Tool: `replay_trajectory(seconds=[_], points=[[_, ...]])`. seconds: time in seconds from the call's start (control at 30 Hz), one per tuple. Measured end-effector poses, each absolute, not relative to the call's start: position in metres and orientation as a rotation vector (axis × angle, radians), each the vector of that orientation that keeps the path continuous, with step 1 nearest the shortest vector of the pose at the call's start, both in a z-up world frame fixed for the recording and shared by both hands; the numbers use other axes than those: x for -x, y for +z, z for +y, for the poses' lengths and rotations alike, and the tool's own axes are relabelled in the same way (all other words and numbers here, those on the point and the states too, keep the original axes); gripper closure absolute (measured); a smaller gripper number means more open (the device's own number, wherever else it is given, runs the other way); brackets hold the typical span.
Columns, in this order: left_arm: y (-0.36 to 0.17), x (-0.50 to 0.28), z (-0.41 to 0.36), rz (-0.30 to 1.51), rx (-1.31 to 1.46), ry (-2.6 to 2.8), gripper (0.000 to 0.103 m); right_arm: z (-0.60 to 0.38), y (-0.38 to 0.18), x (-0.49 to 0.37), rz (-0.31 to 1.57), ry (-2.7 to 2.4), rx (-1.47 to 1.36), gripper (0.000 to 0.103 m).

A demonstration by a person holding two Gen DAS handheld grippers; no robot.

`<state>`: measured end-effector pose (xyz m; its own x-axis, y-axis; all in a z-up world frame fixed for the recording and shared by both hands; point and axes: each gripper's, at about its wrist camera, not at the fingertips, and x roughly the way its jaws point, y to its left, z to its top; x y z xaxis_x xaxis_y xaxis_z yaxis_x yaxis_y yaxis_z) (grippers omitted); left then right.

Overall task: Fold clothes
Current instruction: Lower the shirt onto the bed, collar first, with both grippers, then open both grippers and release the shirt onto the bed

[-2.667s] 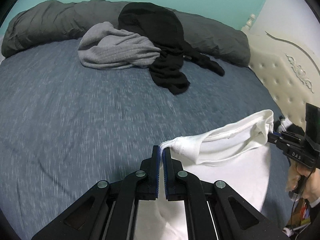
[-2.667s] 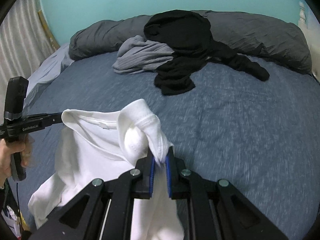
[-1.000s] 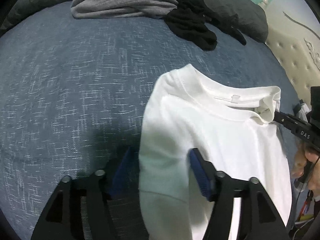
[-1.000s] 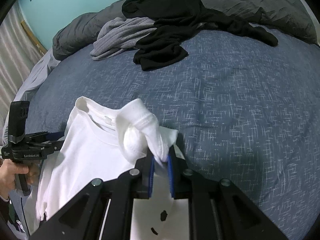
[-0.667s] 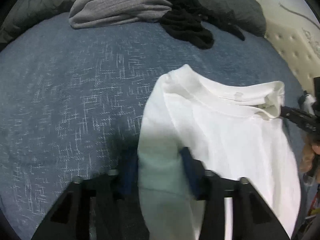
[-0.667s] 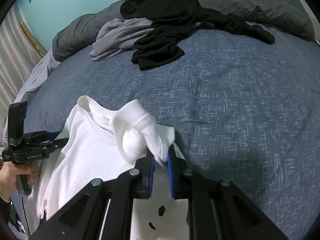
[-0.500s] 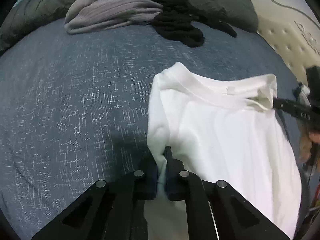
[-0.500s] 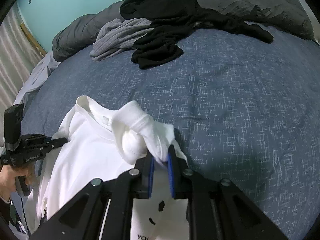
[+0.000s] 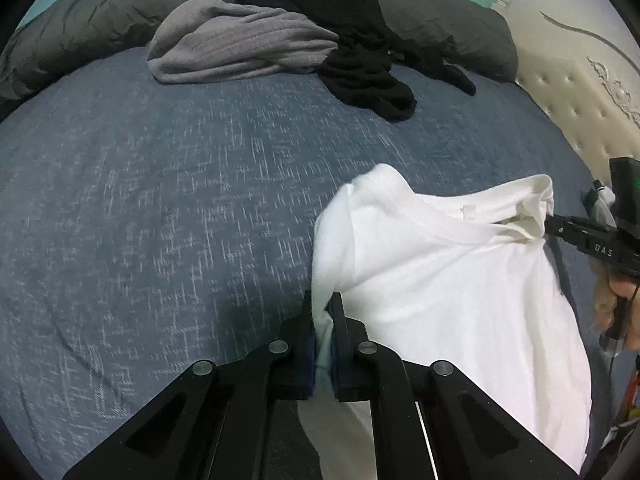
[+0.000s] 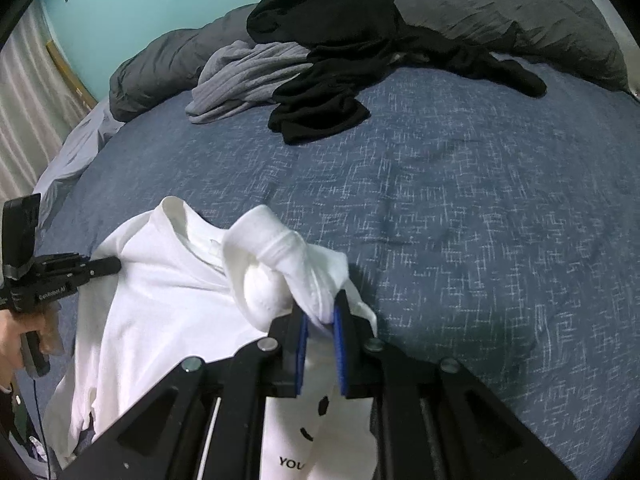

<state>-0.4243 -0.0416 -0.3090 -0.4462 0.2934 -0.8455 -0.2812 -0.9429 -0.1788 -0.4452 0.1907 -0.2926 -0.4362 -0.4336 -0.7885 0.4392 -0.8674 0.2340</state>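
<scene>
A white T-shirt (image 9: 448,280) hangs between my two grippers above the near part of the blue bedspread (image 9: 160,208). My left gripper (image 9: 321,308) is shut on the shirt's left edge, just below the shoulder. In the right wrist view the same white T-shirt (image 10: 168,292) shows its collar, and my right gripper (image 10: 320,312) is shut on a bunched fold at the other shoulder. Black print shows on the cloth hanging under the right gripper. Each view also shows the other gripper from the side, held by a hand.
A grey ribbed garment (image 9: 236,44) and a black garment (image 9: 352,52) lie heaped at the far side of the bed against a dark grey duvet roll (image 10: 500,12). A cream tufted headboard (image 9: 580,92) stands to the right. Curtains (image 10: 24,120) hang at the left.
My left gripper let go of the shirt's corner, opened around its side edge lower down and shut there. The right gripper has kept its hold; the shirt now hangs spread.
</scene>
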Motion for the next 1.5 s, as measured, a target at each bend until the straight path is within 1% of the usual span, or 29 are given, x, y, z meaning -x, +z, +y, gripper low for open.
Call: replay_trajectory(seconds=[0.13,0.23,0.47,0.57,0.67,0.77,0.87,0.9,0.93,0.97,1.0,1.17,1.27,1.33,1.5], points=[[-0.296,0.429,-0.046,-0.018,1.385,2.458,0.098,0.189,-0.276,0.446,0.026,-2.348,-1.173,0.093],[-0.285,0.435,-0.055,-0.051,1.361,2.495,0.098,0.187,-0.260,0.452,0.032,-2.382,-1.125,0.094],[-0.260,0.460,-0.070,-0.086,1.321,2.575,0.098,0.165,-0.231,0.479,0.047,-2.407,-1.073,0.094],[-0.265,0.479,-0.077,-0.124,1.356,2.573,0.098,0.155,-0.243,0.495,0.032,-2.397,-1.136,0.094],[-0.286,0.492,-0.079,-0.166,1.425,2.537,0.098,0.146,-0.257,0.510,0.015,-2.383,-1.207,0.094],[-0.311,0.497,-0.083,-0.247,1.484,2.504,0.098,0.142,-0.281,0.516,-0.023,-2.335,-1.285,0.094],[-0.333,0.497,-0.081,-0.273,1.511,2.476,0.098,0.143,-0.301,0.517,-0.027,-2.304,-1.353,0.091],[-0.336,0.496,-0.082,-0.285,1.515,2.472,0.098,0.145,-0.305,0.517,-0.031,-2.301,-1.358,0.089],[-0.337,0.494,-0.084,-0.310,1.511,2.471,0.097,0.148,-0.305,0.516,-0.044,-2.303,-1.358,0.082],[-0.336,0.493,-0.086,-0.335,1.501,2.469,0.097,0.152,-0.305,0.516,-0.059,-2.306,-1.358,0.077],[-0.334,0.491,-0.089,-0.354,1.490,2.467,0.097,0.156,-0.305,0.515,-0.075,-2.310,-1.358,0.074],[-0.311,0.480,-0.105,-0.395,1.434,2.483,0.094,0.179,-0.288,0.506,-0.175,-2.322,-1.314,0.074],[-0.296,0.468,-0.107,-0.332,1.412,2.496,0.092,0.190,-0.282,0.493,-0.186,-2.317,-1.317,0.074],[-0.294,0.461,-0.110,-0.329,1.427,2.485,0.084,0.196,-0.278,0.484,-0.188,-2.314,-1.321,0.074],[-0.289,0.444,-0.125,-0.364,1.471,2.475,0.081,0.212,-0.274,0.461,-0.187,-2.305,-1.347,0.074]])
